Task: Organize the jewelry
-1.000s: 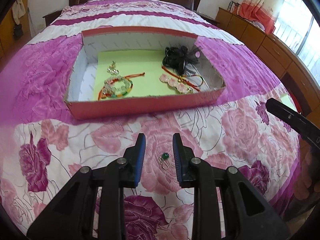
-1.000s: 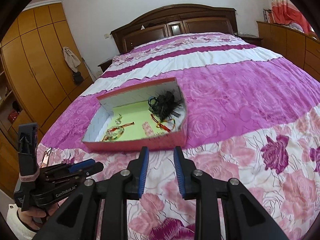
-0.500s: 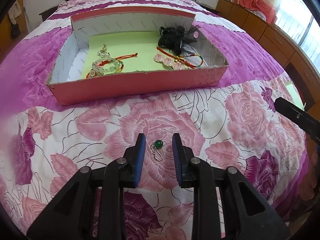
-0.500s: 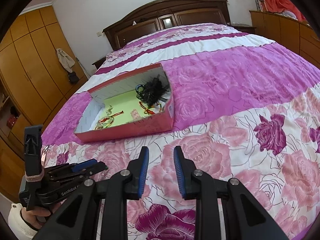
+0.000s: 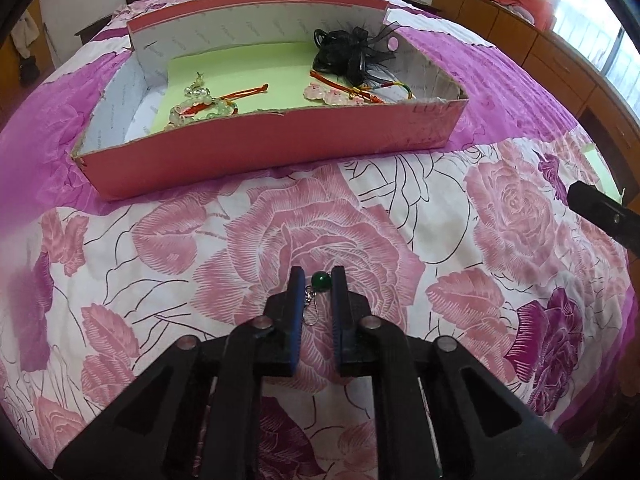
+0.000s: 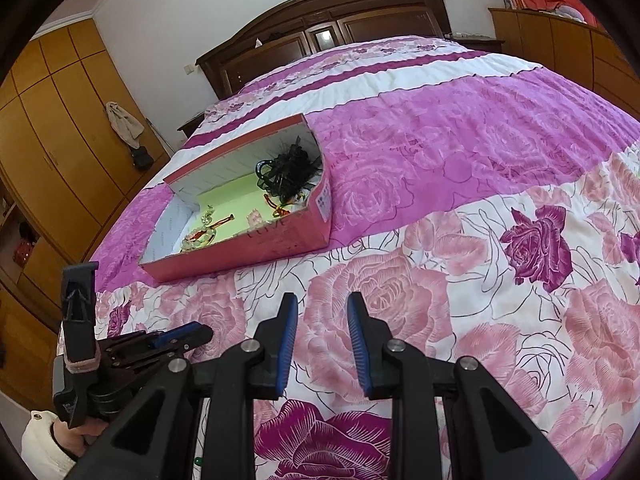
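A: Left hand-held gripper [image 5: 316, 276], what's it doing?

B: Angled down at the bedspread [image 5: 224, 236], jaws come nearly together w/ the green-bead earring [image 5: 321, 281] between the tips. Bead sits right at the tip ends, touching or nearly touching the right pad; its silver hook trails back btwn the pads, lying on the cloth. Can't tell if the pads truly press it yet or just flank it, so I'd call it pinched w/ that caveat.

A: Why come in that steep?

B: Prob. b/c the thing's tiny and lies flat on soft fabric. Tips have to get down either side of it w/o bunching the cloth.

A: And the red box [image 5: 256, 152]?

B: Just beyond the earring, open top. Near wall is low, so it's an easy lift-over. Green liner inside: pale bead bracelet w/ red cord [image 5: 200, 108] at the box's left end, pink flower piece [image 5: 332, 94] and black mesh hair bow [image 5: 352, 54] at the right end. Middle of the liner is bare, so I'd guess the earring goes there, sorted w/ the rest.

A: Right hand-held gripper [image 6: 322, 344]?

B: Partly spread, nothing in it, hovering over the bedspread to the right of the earring and on the near side of the box. Looks parked out of the way; only the left one is needed for one small item.

A: Risk?

B: Bead's round and at the very tips. It could squirt out on the lift.
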Tool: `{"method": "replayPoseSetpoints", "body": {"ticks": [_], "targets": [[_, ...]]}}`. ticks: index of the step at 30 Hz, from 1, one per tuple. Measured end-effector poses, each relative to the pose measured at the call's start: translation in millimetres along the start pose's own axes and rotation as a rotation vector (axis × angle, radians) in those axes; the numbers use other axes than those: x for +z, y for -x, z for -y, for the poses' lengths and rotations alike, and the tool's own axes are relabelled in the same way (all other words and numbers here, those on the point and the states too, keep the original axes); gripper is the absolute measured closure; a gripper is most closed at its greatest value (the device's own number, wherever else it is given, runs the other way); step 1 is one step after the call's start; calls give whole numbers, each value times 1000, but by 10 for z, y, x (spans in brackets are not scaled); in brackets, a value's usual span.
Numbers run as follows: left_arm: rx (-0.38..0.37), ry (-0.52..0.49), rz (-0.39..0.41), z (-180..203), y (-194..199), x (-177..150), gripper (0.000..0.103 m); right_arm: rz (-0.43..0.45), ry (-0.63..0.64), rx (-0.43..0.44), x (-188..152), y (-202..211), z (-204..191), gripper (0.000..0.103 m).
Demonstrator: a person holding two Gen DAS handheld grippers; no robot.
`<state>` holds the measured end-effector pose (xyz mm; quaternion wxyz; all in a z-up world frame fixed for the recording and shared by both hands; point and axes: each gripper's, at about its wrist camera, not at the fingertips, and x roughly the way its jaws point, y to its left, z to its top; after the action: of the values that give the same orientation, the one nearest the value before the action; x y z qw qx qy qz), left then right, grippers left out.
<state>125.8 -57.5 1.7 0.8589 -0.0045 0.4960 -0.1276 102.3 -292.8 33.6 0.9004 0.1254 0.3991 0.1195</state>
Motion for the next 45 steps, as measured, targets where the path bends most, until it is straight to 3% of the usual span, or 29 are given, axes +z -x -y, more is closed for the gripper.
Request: {"method": "replayPoseSetpoints", "body": {"ticks": [9,18,35,45], "targets": [[-21,10,25,-28,138,-19,102,0,10,4,-18,27,-54,75],[-36,44,91,-147,548,-105,102,-7,42,30,-107,147,-261,75],[-10,102,119,-359,870,-398,102,-152,113,90,-653,188,-768,75],[-10,120,123,-444,904,-504,102,-264,168,112,-993,-1,-1003,75]]}}
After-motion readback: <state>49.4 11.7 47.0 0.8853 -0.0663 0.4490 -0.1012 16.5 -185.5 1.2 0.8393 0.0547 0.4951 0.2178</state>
